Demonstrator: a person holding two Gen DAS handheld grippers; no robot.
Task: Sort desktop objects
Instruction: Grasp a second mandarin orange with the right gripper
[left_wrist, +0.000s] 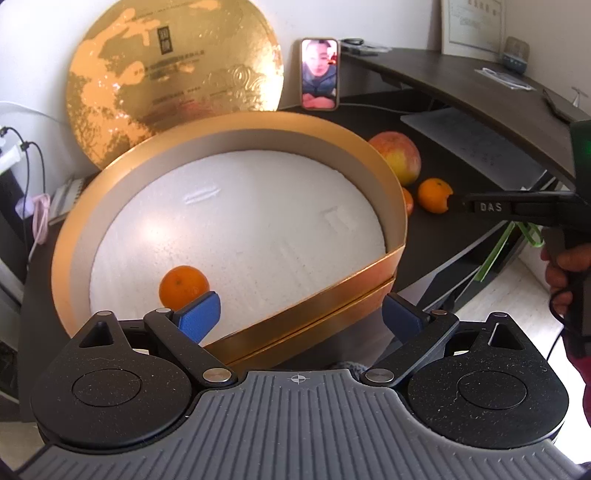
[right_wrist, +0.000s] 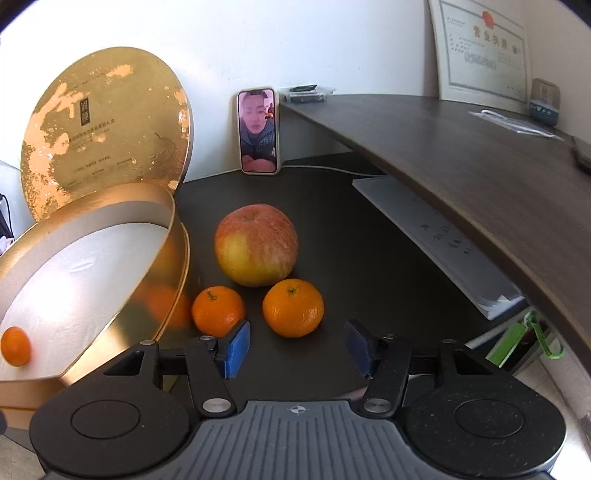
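Note:
A round gold box (left_wrist: 373, 162) with a white foam floor stands on the dark desk. One small orange (left_wrist: 183, 287) lies inside it, also seen as the boxed orange (right_wrist: 15, 346) in the right wrist view. My left gripper (left_wrist: 301, 317) is open over the box's near rim, its left fingertip just in front of that orange. On the desk beside the gold box (right_wrist: 173, 221) sit an apple (right_wrist: 256, 244) and two oranges (right_wrist: 218, 311) (right_wrist: 293, 307). My right gripper (right_wrist: 297, 349) is open, just short of the right orange. The right gripper's finger (left_wrist: 491, 206) reaches toward an orange (left_wrist: 434, 195).
The box's gold lid (right_wrist: 107, 129) leans on the wall behind it. A phone (right_wrist: 258, 131) with a lit screen stands against the wall. A raised wooden shelf (right_wrist: 480, 173) overhangs the desk at right, with papers (right_wrist: 443, 236) beneath it. Cables (left_wrist: 33, 155) hang at far left.

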